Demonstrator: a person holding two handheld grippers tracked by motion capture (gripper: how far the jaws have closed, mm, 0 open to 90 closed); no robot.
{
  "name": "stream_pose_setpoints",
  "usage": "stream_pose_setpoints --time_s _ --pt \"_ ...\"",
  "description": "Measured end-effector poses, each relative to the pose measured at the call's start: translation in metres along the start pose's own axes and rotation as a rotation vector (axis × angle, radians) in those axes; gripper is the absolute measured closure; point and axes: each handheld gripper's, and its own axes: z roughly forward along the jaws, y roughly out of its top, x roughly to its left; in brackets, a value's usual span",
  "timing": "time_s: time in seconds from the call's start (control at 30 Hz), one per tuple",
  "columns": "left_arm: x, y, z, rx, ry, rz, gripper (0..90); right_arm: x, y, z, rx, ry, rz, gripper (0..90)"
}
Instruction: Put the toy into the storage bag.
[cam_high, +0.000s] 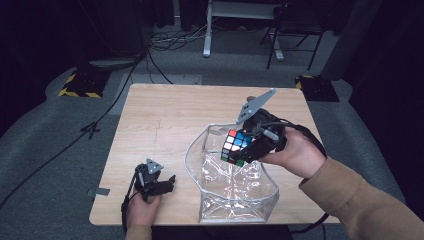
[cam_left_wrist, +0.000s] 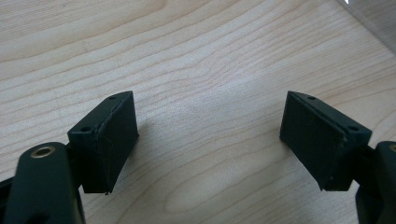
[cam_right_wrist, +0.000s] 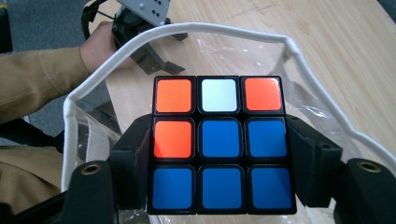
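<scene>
At the near left of the wooden bench, the left gripper rests low over bare wood with its jaws wide apart and nothing between them, close to the left wall of the pouch but not touching it.

To its right stands a clear plastic pouch with a white-piped rim, its mouth gaping upward and toward the far side. It seems to stand by its own stiffness alone.

Further right, the right gripper has its jaws clamped on a Rubik's cube, one pad on each side face, holding it just above the pouch's mouth, inside the line of the rim. In the right gripper view the cube sits square between the jaws, blue and orange stickers facing the camera.

The step in hand looks like setting the cube into the pouch. To do it well, keep the cube centred over the opening and lower it straight, clear of the piping, since a snagged rim would likely fold the soft wall inward. Bringing the left gripper up to steady the near-left rim would help. Release only once the cube is at or near the bottom, so it does not drop and tip the pouch.
</scene>
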Motion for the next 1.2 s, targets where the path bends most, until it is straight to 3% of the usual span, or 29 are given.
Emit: stream_pose_setpoints --time_s 0.07,0.37,0.53,0.63,0.8,1.2 --pt "0.000 0.000 0.000 0.000 0.000 0.000 19.4 0.005 0.002 0.004 0.030 0.009 0.026 33.8" --pt "0.000 0.000 0.000 0.000 0.000 0.000 19.3 0.014 0.007 0.027 0.064 0.035 0.009 33.8" --pt "0.000 0.000 0.000 0.002 0.002 0.000 19.3 0.018 0.009 0.041 0.106 0.058 0.024 33.8" --pt "0.000 0.000 0.000 0.002 0.002 0.000 19.3 0.023 0.009 0.053 0.141 0.074 0.017 33.8" --pt "0.000 0.000 0.000 0.002 0.002 0.000 19.3 0.032 0.011 0.068 0.184 0.088 -0.035 33.8" --pt "0.000 0.000 0.000 0.001 0.003 0.001 19.3 0.041 0.006 0.094 0.286 0.105 -0.039 33.8"
